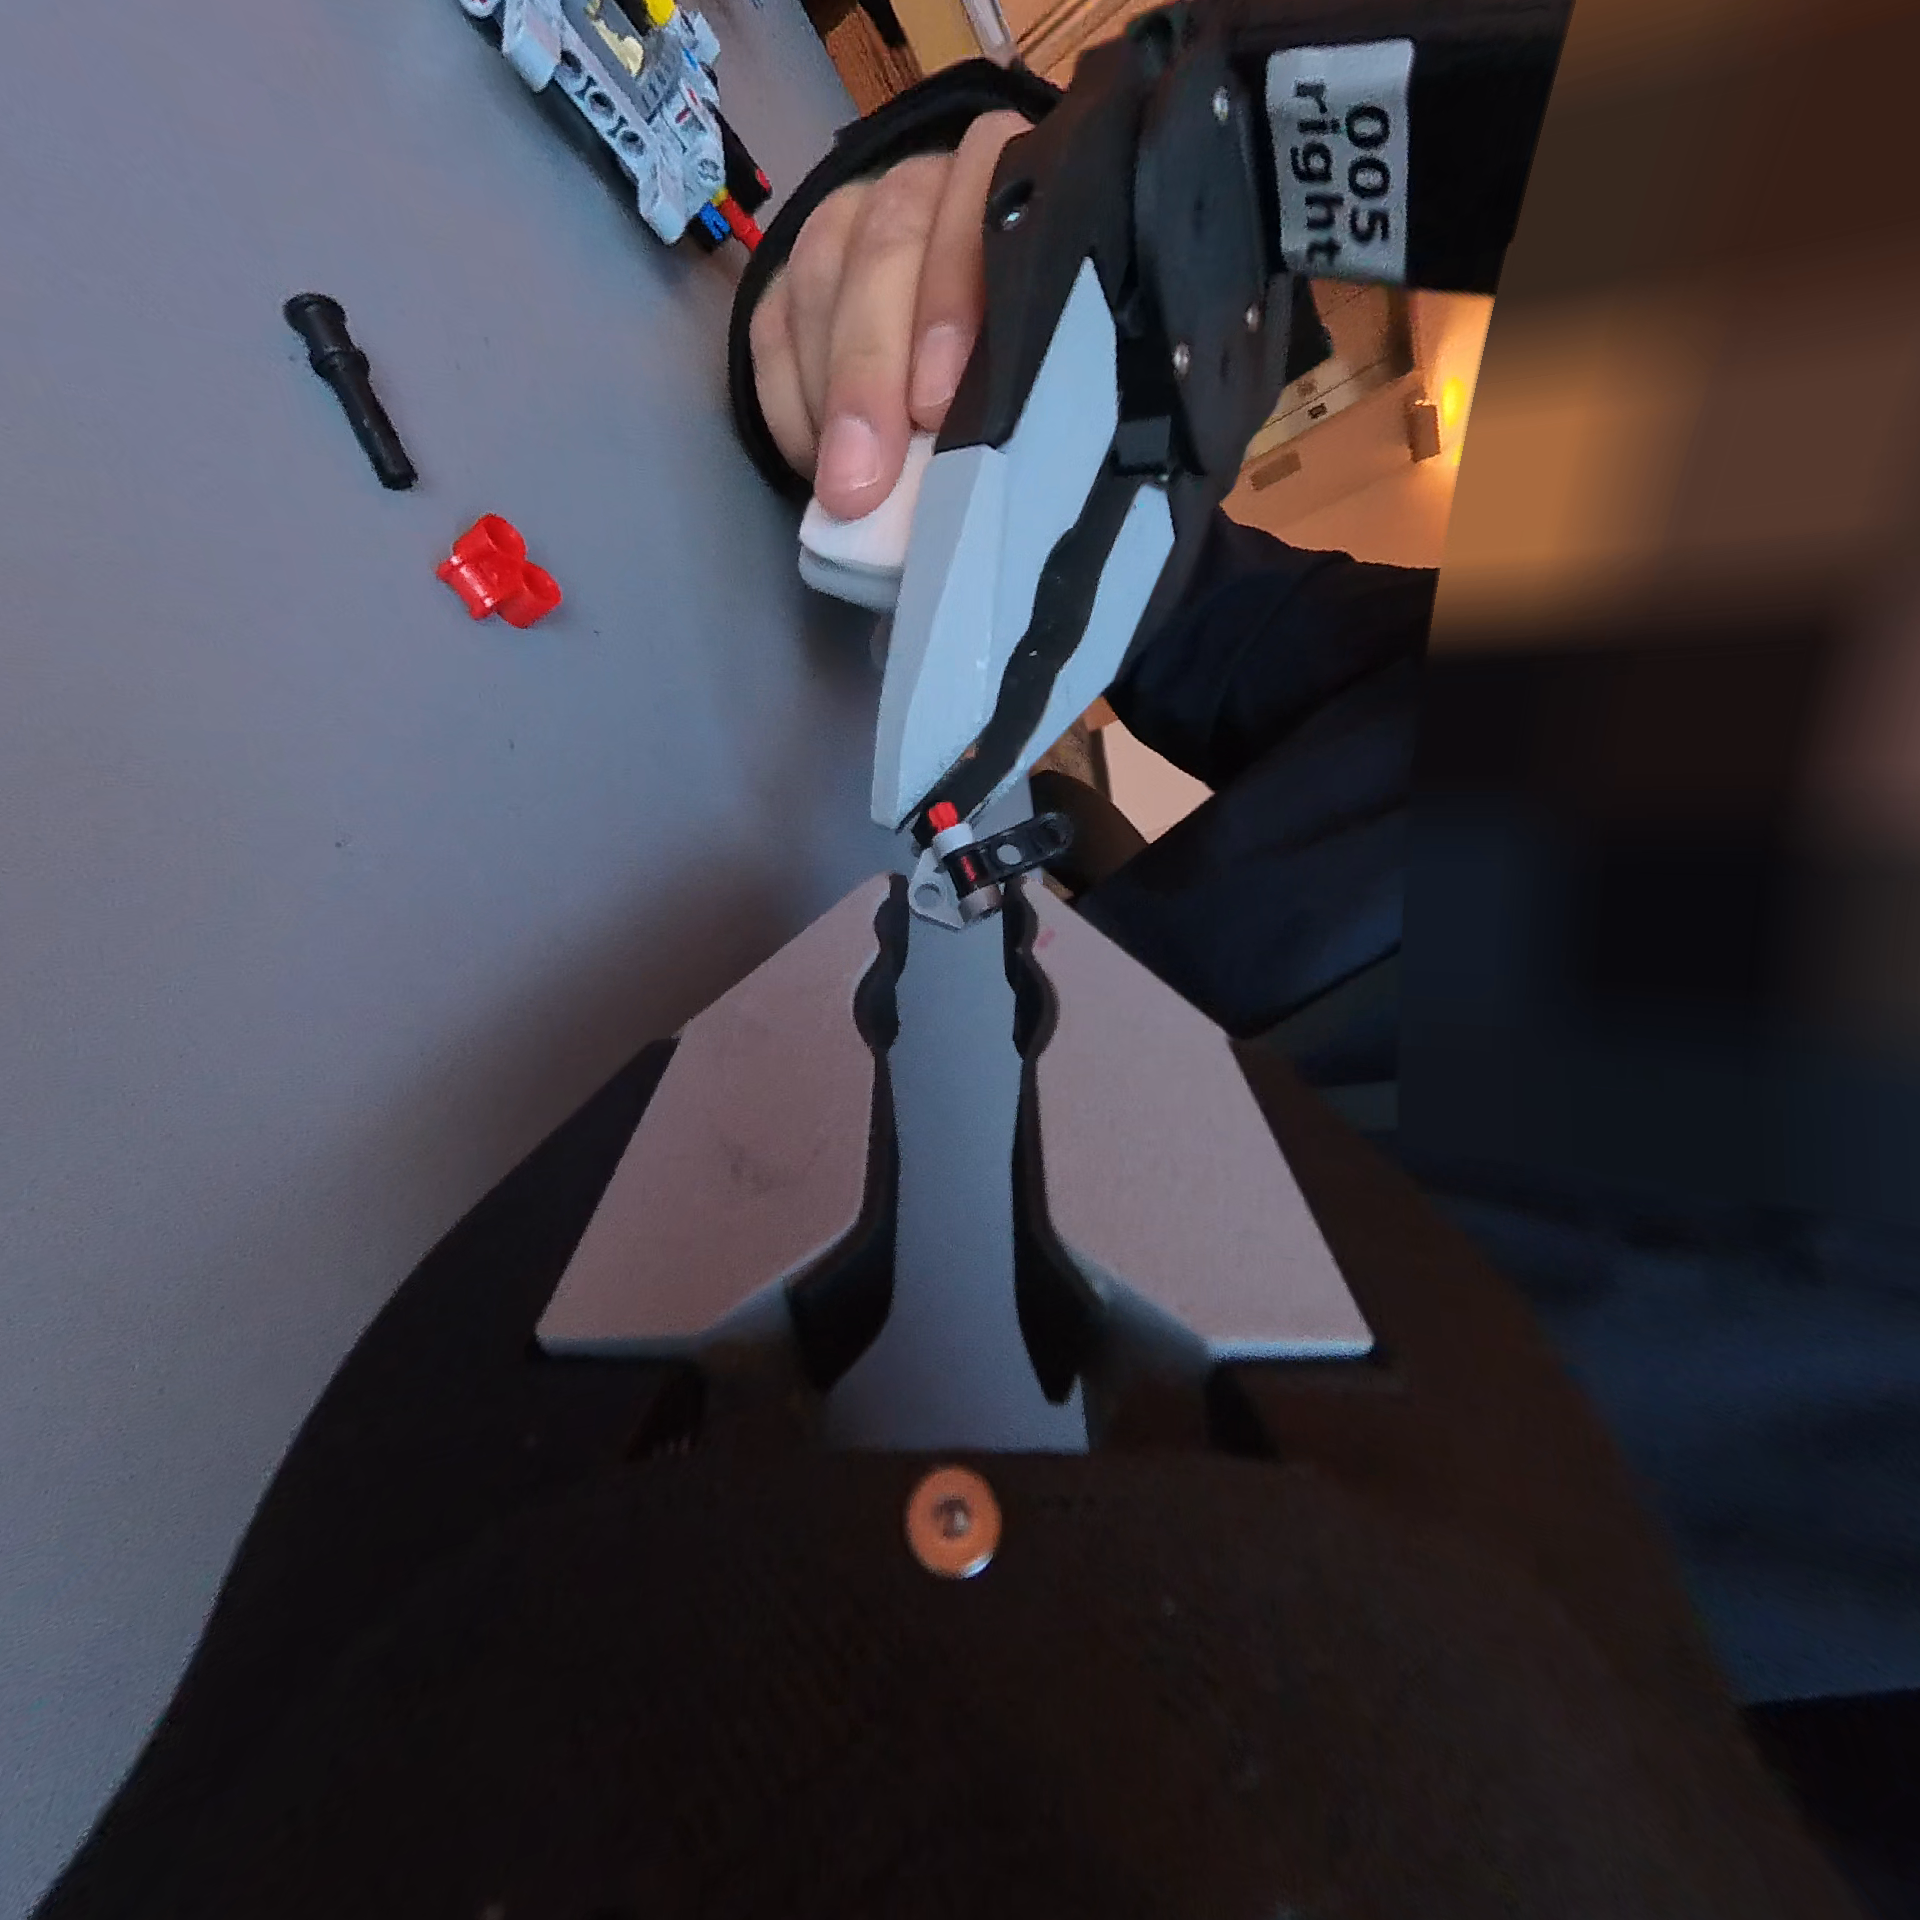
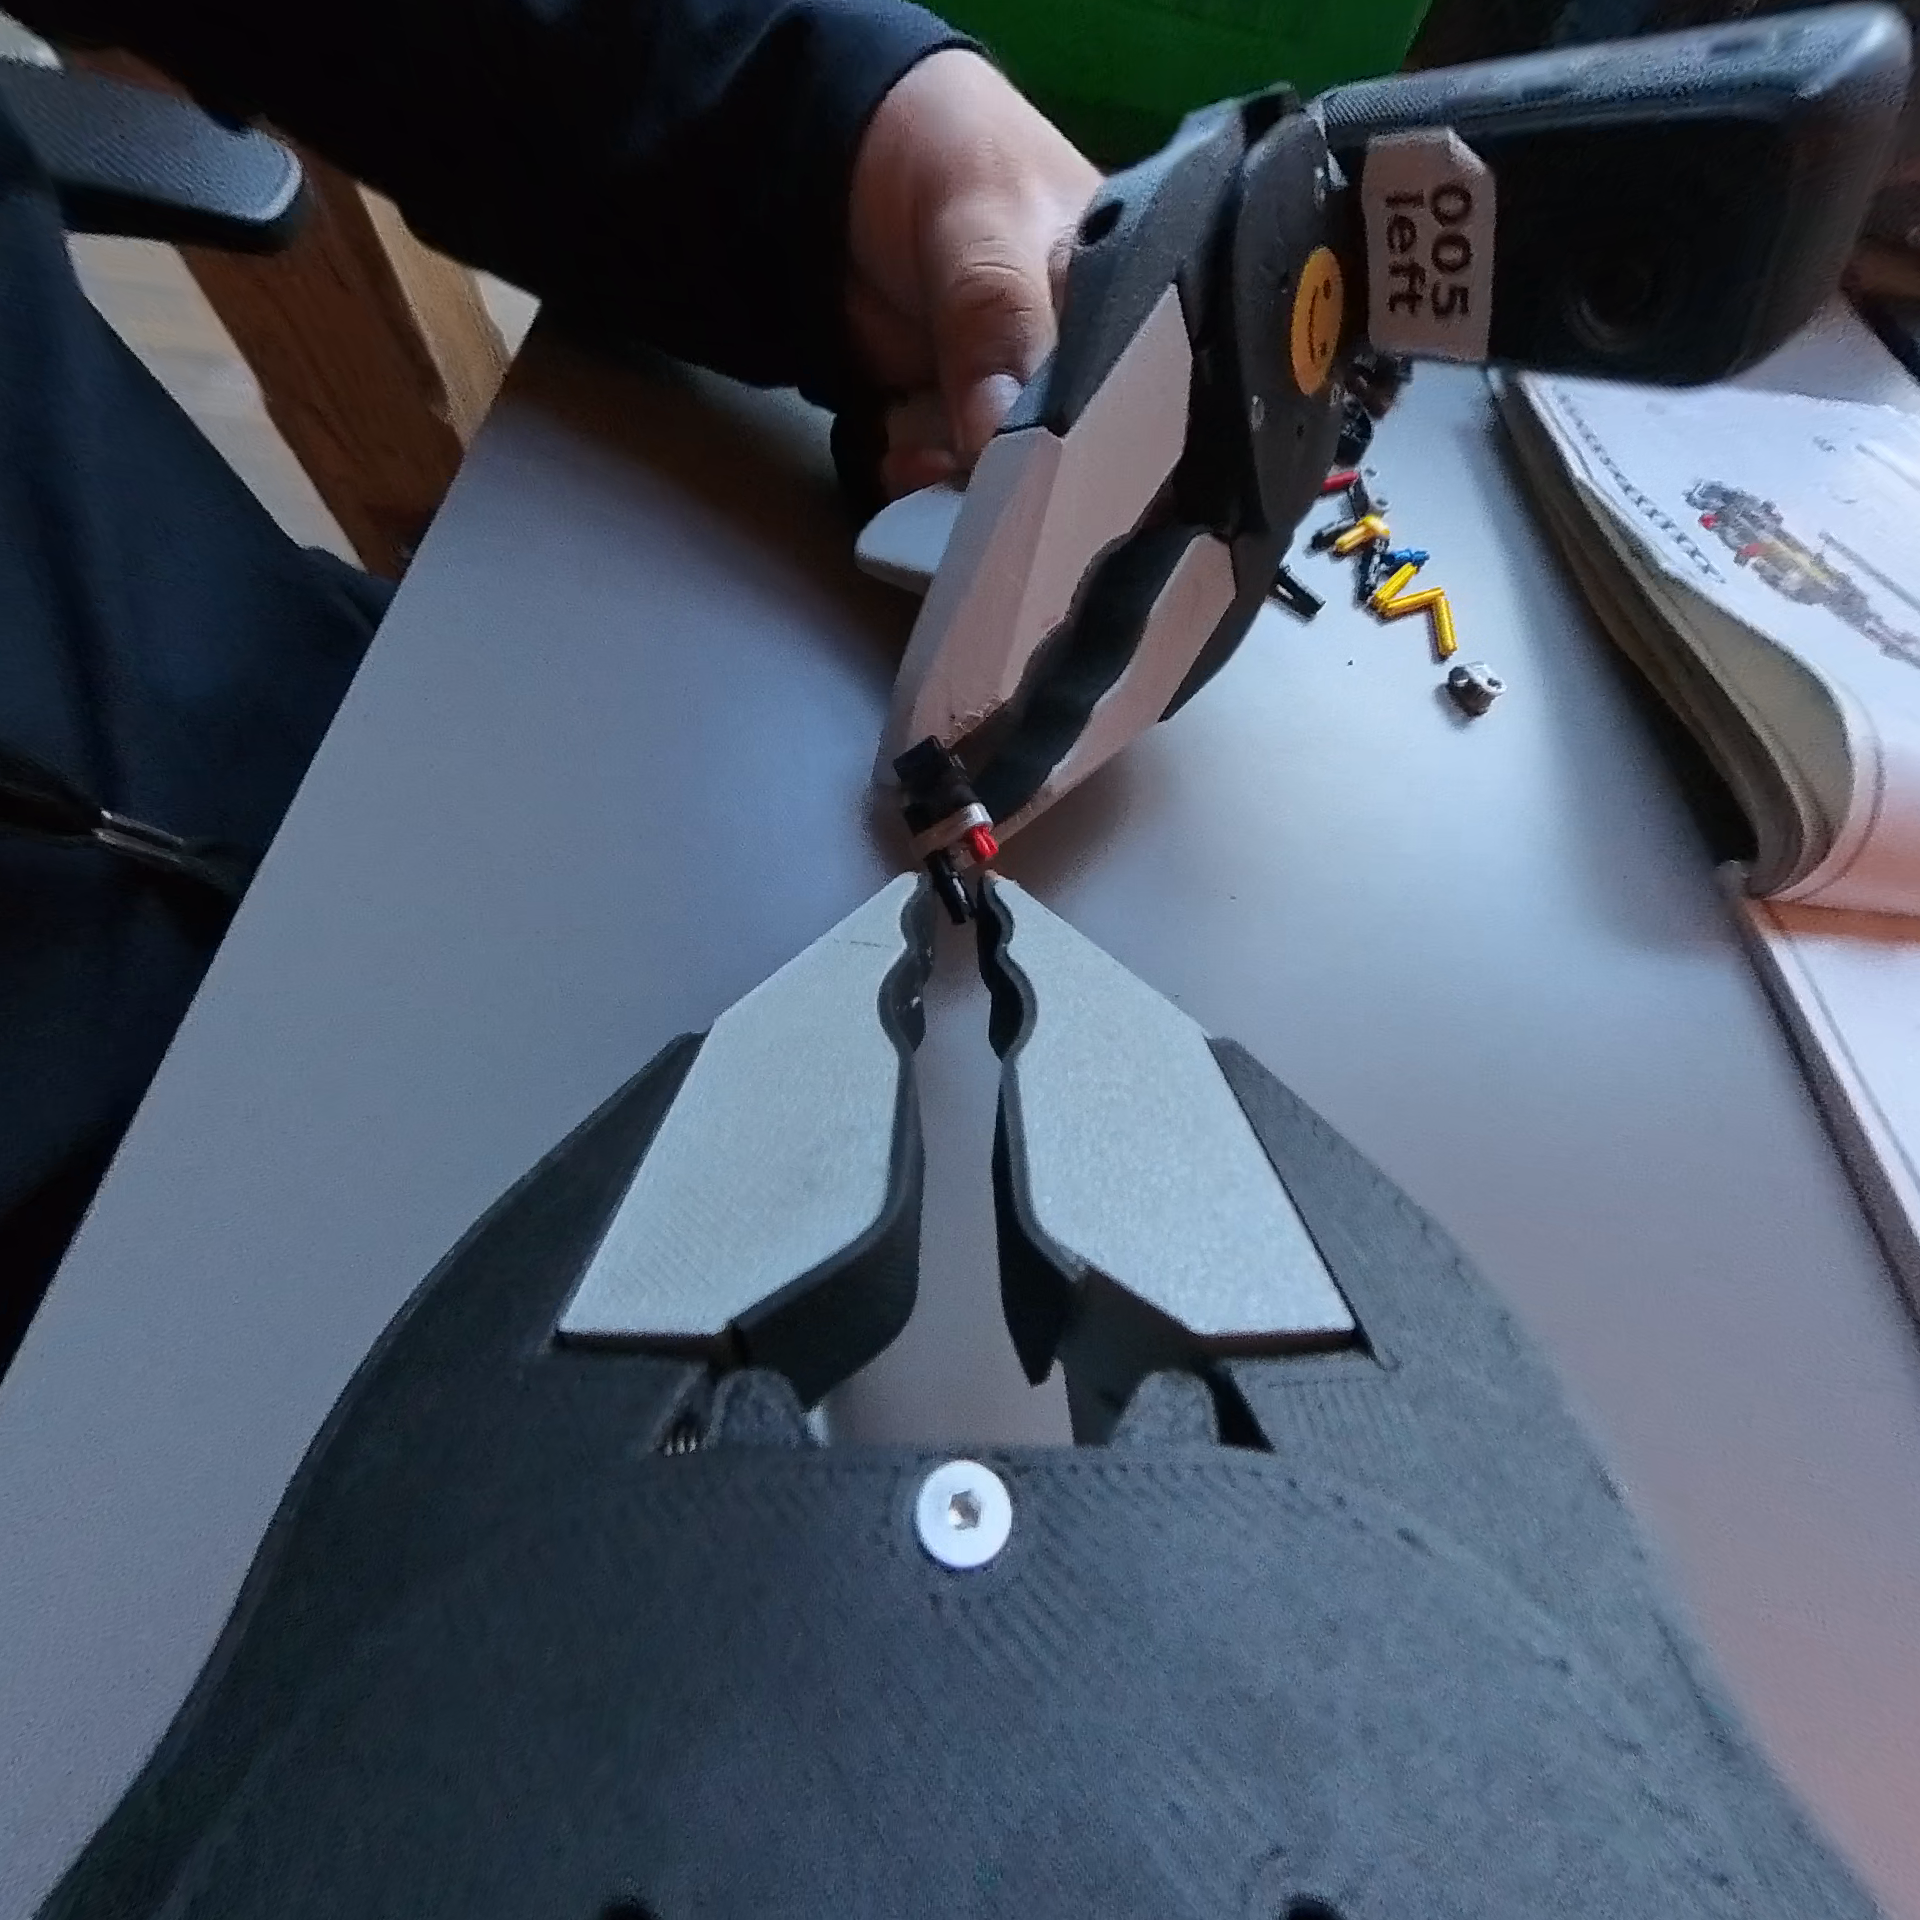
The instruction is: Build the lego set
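Two hand-held grippers meet tip to tip over a grey table (image 1: 312, 935), both on one small brick assembly (image 1: 971, 868): grey sleeve and grey holed plate, red axle end, black holed beam sticking out right. Assembly is off the table surface, in the air between the two sets of tips, near centre of both views. Left gripper (image 1: 954, 906) jaws narrow, its fingertips (image 1: 888, 914) at either side of the grey plate and sleeve end of the assembly; looks clamped on it, pads close against the part. Right gripper (image 2: 951, 896) jaws nearly closed, tips pinching the thin black end (image 2: 951, 896) of the same assembly; the gap further back along the pads is bare. In the left wrist view the right gripper comes in from the far right, a hand (image 1: 862, 343) around its handle, dark sleeve (image 1: 1278, 727) behind. On the table far left: black pin (image 1: 348, 390), red connector (image 1: 499, 571) nearer, and a partly built grey model (image 1: 623, 94) at the far edge. In the right wrist view, loose small parts, yellow, black, blue (image 2: 1382, 566), lie far right, a small grey bush (image 2: 1473, 688) just beside them, and an open booklet (image 2: 1714, 623) at the right edge.
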Motion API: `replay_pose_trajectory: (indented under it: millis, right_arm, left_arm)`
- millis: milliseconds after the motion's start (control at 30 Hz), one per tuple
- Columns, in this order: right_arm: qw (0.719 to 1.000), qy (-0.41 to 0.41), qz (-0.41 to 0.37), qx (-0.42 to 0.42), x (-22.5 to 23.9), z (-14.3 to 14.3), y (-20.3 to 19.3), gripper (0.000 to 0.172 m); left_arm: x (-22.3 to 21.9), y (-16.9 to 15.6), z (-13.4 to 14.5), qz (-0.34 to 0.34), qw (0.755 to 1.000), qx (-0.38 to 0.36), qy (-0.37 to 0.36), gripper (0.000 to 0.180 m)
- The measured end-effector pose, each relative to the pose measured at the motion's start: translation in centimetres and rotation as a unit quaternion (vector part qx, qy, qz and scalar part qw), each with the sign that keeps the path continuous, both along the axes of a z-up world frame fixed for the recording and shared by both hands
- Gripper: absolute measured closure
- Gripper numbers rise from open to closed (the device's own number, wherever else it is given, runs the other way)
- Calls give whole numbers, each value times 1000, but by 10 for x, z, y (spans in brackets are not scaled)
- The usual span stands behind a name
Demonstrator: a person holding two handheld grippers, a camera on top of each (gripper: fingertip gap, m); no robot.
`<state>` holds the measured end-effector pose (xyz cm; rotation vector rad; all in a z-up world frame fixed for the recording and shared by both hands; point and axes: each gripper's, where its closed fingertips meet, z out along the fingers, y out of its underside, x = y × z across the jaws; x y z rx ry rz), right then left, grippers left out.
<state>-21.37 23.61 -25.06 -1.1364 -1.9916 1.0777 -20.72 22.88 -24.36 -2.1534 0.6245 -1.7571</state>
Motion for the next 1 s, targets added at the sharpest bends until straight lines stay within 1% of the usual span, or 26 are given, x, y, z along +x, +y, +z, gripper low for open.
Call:
replay_pose_trajectory:
  millis: [67,133,200,233,300,367,433,500,567,633,733,800,1000]
  right_arm:
    - [999,-12,-12,-28,-1,0,5,167]
    - [997,-21,-27,-63,-3,2,11,167]
    - [993,-17,-52,-103,-5,7,19,167]
    - [989,-8,-63,-134,-7,13,24,167]
    - [968,24,-75,-239,-7,34,32,171]
    - [932,66,-75,-348,-6,59,43,165]
    - [906,106,-73,-404,-4,76,55,167]
    - [897,129,-78,-416,-4,82,61,167]
    - [894,139,-79,-419,-7,85,61,163]
    - [886,159,-73,-429,-9,93,60,163]
    - [870,196,-59,-448,-10,108,60,165]
    - [876,189,-59,-440,-14,104,57,171]
    - [868,203,-63,-449,-21,108,58,171]
  left_arm:
    - [0,6,0,18,999,31,11,164]
    - [-3,13,2,36,996,77,23,164]
    - [-5,23,7,70,987,143,38,165]
    - [-6,29,14,93,979,176,33,165]
    - [-6,37,36,138,961,238,-10,164]
    - [-9,45,54,181,942,281,-38,164]
    - [-12,51,66,211,924,313,-55,165]
    - [-13,57,77,237,907,339,-77,165]
    - [-12,60,85,252,898,347,-95,165]
    - [-9,62,89,257,894,352,-100,165]
    - [-5,64,89,264,890,362,-89,165]
    - [-6,65,90,271,886,366,-88,165]
    - [-11,68,91,285,883,361,-95,164]
